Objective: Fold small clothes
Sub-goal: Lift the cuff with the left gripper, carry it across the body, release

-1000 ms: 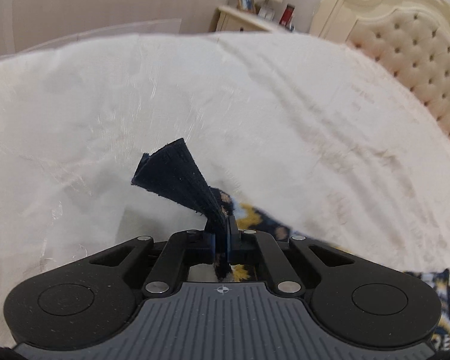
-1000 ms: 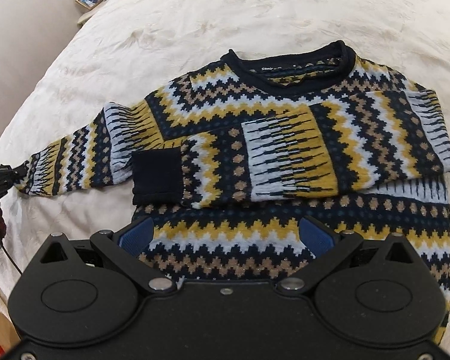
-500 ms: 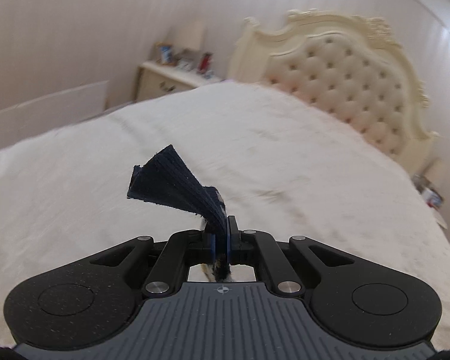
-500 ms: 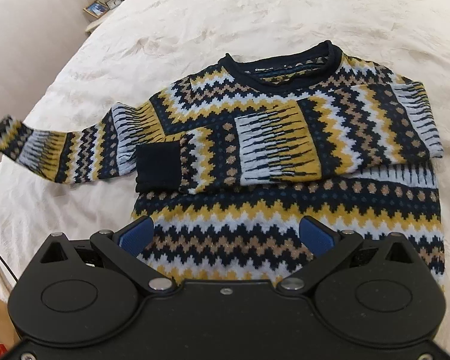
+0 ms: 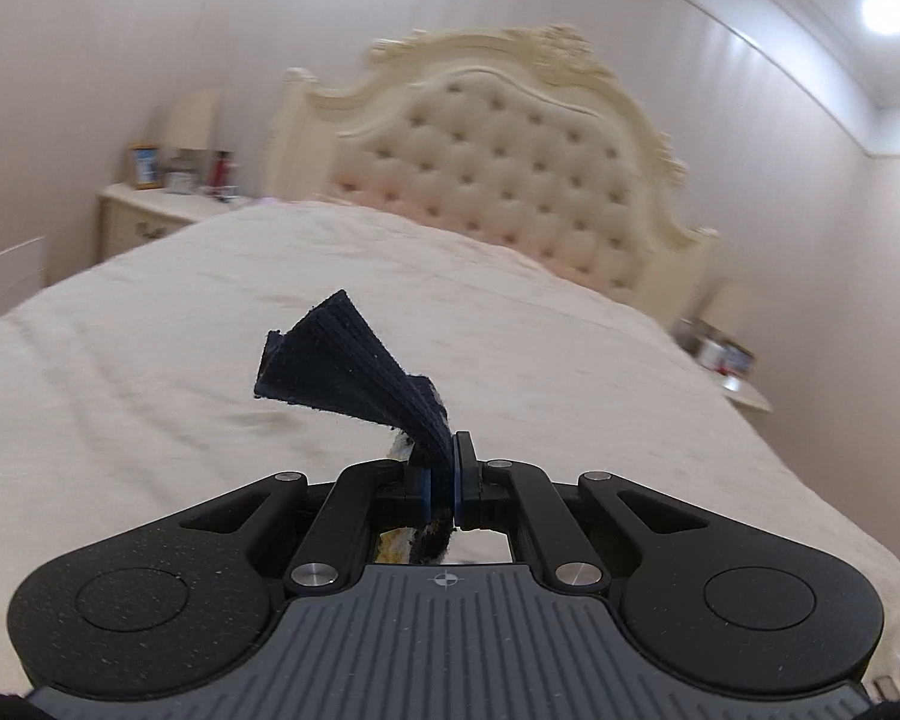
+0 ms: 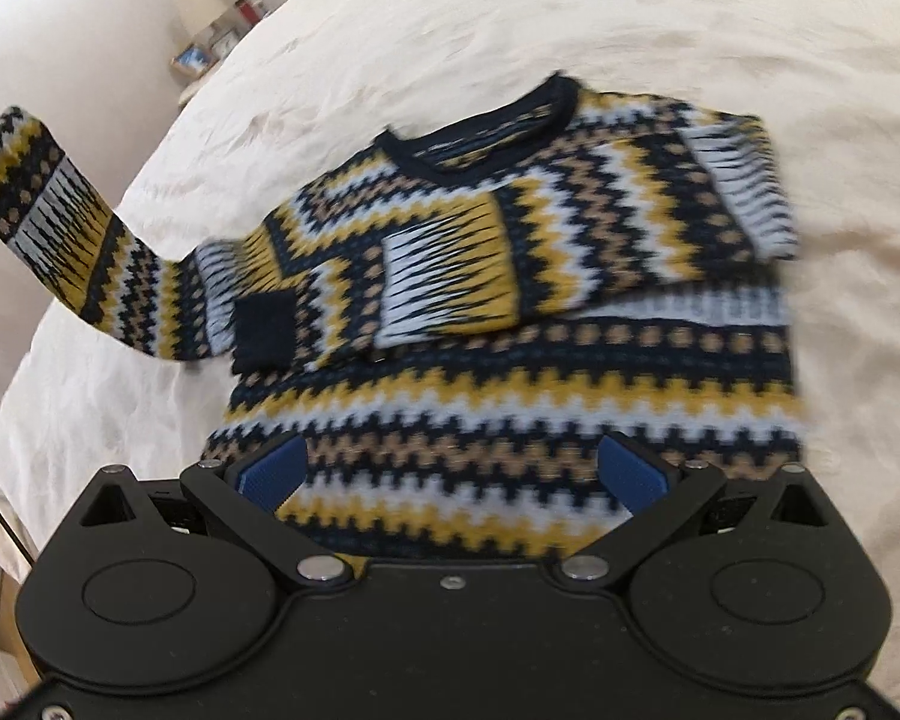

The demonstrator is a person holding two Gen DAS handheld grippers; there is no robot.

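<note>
Cream bed (image 6: 570, 18), patterned sweater (image 6: 510, 372) on it

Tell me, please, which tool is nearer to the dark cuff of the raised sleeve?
Left. The left tool is shut on that cuff, lifting the sleeve off the bed. The right tool hangs open over the sweater's hem, well away.

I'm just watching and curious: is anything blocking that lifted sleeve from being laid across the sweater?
Nothing visible. The left hand-held gripper holds the cuff, the sleeve hangs raised beside the sweater, and only the other folded sleeve lies on the chest.
</note>
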